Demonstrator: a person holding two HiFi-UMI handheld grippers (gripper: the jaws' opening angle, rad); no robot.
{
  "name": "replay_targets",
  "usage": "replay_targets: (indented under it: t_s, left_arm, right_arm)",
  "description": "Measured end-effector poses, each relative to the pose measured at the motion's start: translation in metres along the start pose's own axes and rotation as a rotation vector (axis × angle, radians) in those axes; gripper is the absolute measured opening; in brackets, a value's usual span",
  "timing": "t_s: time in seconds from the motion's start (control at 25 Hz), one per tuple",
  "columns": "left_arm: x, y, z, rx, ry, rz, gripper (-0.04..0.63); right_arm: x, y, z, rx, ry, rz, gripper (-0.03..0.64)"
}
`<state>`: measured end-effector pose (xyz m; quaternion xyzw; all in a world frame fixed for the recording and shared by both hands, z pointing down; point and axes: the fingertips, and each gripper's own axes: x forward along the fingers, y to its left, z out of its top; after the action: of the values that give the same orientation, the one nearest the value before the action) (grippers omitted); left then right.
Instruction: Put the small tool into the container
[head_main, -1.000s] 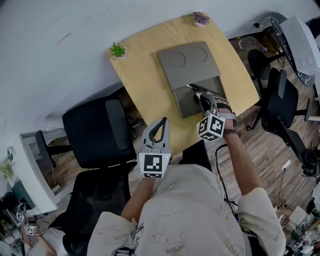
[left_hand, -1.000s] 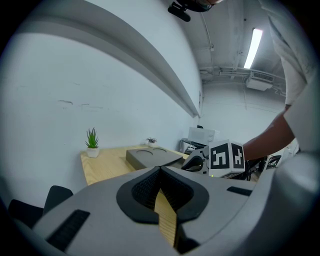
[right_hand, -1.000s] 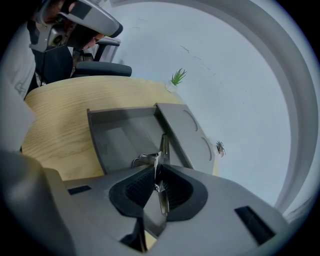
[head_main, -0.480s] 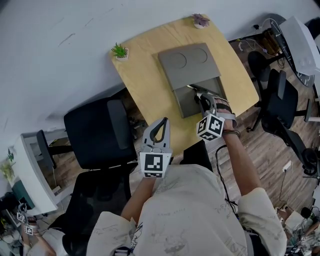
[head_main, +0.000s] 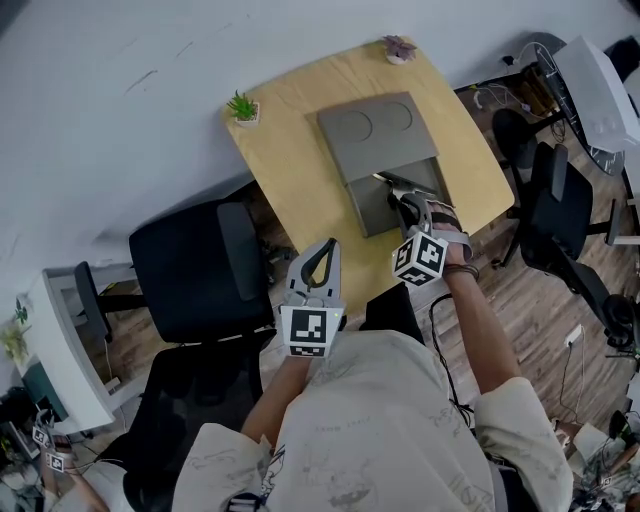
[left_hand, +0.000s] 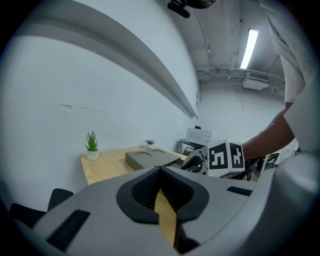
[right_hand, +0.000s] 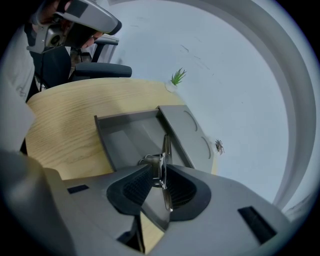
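Note:
A grey container sits on the round wooden table (head_main: 300, 150), with a lidded part (head_main: 375, 125) bearing two round recesses and an open tray (head_main: 372, 212) nearer me. My right gripper (head_main: 408, 203) hovers over the tray. A small metal tool (right_hand: 164, 165) stands edgewise between its pads, tip pointing over the tray (right_hand: 127, 137). The jaws are opening and the pads no longer look pressed on the tool (head_main: 392, 181). My left gripper (head_main: 321, 247) hangs off the table's near edge, shut and empty, its fingertips (left_hand: 160, 170) meeting.
A small green potted plant (head_main: 241, 106) stands at the table's left edge and a purplish one (head_main: 399, 47) at the far edge. Black office chairs stand to the left (head_main: 195, 265) and right (head_main: 555, 200) of the table. A white wall runs behind.
Both grippers stay in place, the right one still over the tray with the tool between its jaws. The head view has shifted slightly.

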<state>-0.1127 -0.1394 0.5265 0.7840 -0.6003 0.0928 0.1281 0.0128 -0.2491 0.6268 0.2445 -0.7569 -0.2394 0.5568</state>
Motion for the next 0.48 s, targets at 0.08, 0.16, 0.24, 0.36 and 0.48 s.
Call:
replay_targets:
  t_s: [0.08, 0.16, 0.24, 0.36, 0.48]
  left_arm:
    - [-0.002, 0.0, 0.0, 0.004, 0.0, -0.002, 0.006]
    - [-0.003, 0.0, 0.0, 0.008, -0.001, -0.004, 0.006]
    - [-0.006, -0.001, 0.001, 0.013, -0.003, -0.008, 0.006]
    - [-0.008, -0.002, 0.003, 0.018, -0.007, -0.01, 0.006]
    - [-0.009, -0.002, 0.004, 0.023, -0.015, -0.012, 0.006]
  right_arm:
    - [-0.002, 0.001, 0.001, 0.006, -0.001, -0.003, 0.098]
    - [-0.005, 0.002, 0.001, 0.013, -0.001, -0.008, 0.095]
    - [-0.009, 0.004, 0.001, 0.021, 0.0, -0.013, 0.094]
    - [-0.013, 0.006, 0.001, 0.038, 0.002, -0.018, 0.094]
    - [-0.018, 0.008, 0.002, 0.072, -0.01, -0.025, 0.095]
